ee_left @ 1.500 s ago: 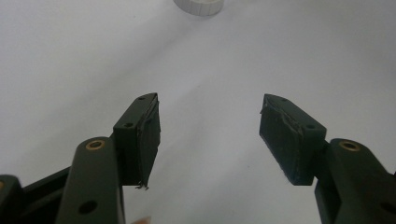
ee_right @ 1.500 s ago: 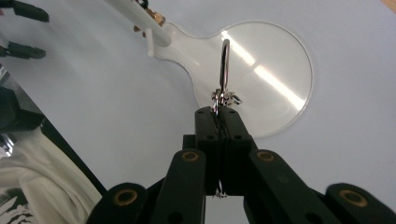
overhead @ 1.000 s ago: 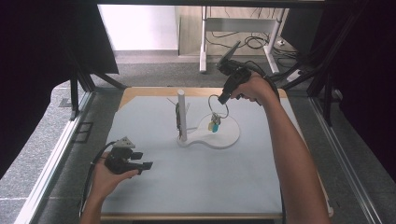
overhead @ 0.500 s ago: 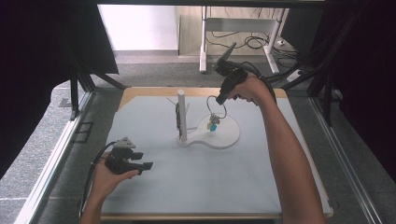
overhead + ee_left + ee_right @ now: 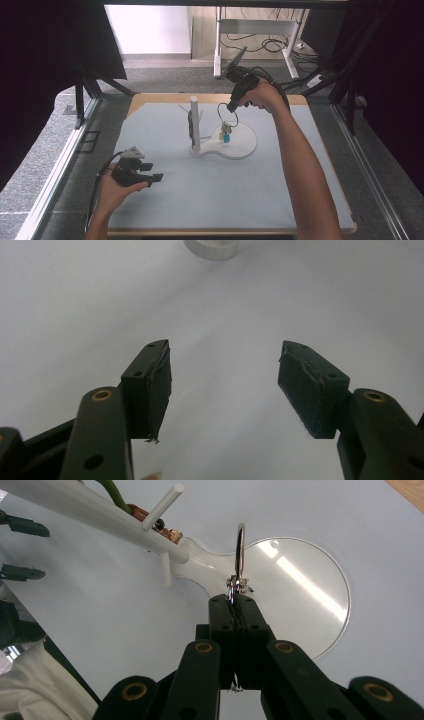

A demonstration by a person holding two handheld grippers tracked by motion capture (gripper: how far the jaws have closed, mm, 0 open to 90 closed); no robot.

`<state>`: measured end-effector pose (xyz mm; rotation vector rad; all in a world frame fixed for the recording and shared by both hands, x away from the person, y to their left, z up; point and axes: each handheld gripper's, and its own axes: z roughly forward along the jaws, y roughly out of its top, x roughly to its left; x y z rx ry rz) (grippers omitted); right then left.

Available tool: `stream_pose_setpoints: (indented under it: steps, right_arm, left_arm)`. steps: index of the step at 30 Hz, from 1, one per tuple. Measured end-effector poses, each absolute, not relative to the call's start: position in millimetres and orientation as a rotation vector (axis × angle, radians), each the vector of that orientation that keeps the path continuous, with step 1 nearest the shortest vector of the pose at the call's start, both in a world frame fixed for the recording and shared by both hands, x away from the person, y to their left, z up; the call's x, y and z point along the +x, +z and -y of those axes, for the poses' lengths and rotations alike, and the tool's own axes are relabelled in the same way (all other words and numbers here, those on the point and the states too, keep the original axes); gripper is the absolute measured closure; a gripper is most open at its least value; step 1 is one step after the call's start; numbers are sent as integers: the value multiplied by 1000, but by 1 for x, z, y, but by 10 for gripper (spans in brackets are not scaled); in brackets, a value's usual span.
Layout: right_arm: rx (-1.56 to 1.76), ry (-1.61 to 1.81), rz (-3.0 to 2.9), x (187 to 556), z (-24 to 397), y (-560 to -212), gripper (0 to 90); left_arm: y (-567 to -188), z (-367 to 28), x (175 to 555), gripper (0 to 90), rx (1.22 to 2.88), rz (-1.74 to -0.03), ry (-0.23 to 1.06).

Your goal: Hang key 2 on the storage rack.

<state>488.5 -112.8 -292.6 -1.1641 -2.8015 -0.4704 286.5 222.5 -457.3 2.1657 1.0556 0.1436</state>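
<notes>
A white stand has an upright post with side pegs and a flat round dish at its foot. A dark keychain hangs on the post. My right gripper points down over the dish and is shut on a metal key ring. Small teal and yellow charms dangle from the ring just above the dish. In the right gripper view the post and a peg lie to the upper left of the jaws. My left gripper rests at the front left of the mat, open, with nothing between its fingers.
The pale blue mat covers a wooden board. Black frame legs and curtains flank the table. A desk frame and floor cables lie beyond the far edge. The white base's edge lies ahead of the left jaws.
The right hand has shifted slightly left with the key ring and its charms. The left hand has stayed put.
</notes>
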Motion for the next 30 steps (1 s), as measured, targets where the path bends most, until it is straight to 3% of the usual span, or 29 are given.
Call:
stream_pose_setpoints:
  steps: [30]
  right_arm:
    - [-1118, -449, 2834, 496, 79, -303, 880]
  left_arm:
    - [-457, -222, 286, 385, 2171, -1047, 137]
